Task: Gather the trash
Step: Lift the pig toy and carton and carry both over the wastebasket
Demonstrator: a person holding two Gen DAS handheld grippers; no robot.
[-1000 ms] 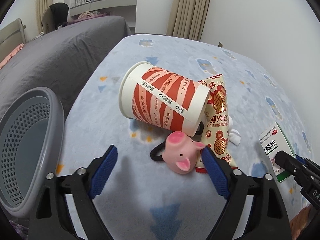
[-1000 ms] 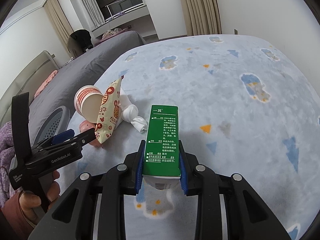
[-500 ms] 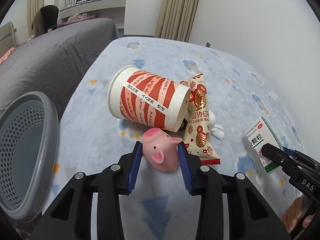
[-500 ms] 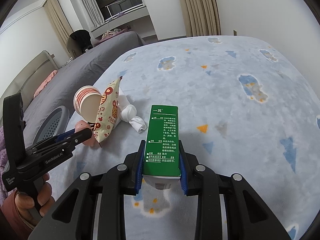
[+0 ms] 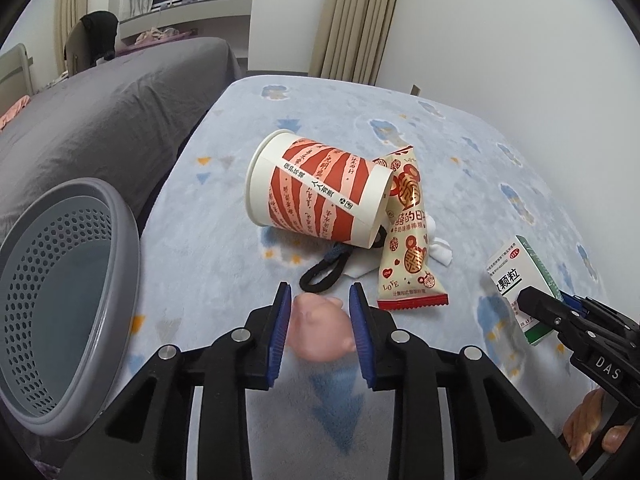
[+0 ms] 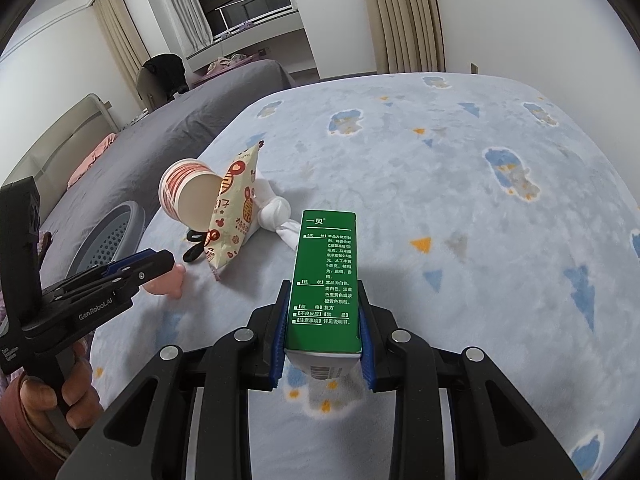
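My left gripper [image 5: 320,300] is shut on a pink pig toy [image 5: 320,332], lifted a little above the blue blanket and pulled back from the pile. My right gripper [image 6: 322,292] is shut on a green medicine box [image 6: 326,280], also seen at the right of the left wrist view [image 5: 520,280]. A red-striped paper cup [image 5: 316,196] lies on its side. A snack wrapper [image 5: 408,232] leans against it. A black hair tie [image 5: 320,276] and white crumpled tissue [image 5: 438,250] lie beside them. The left gripper shows in the right wrist view [image 6: 160,264].
A grey perforated basket [image 5: 72,292] stands at the left, off the blanket's edge. A grey bed [image 5: 100,100] lies beyond it. The blue patterned blanket [image 6: 460,180] stretches to the right, with a white wall and curtains behind.
My left gripper closed on the pig toy, then lifted it back from the cup, uncovering the hair tie. My right gripper kept hold of the green box, almost still.
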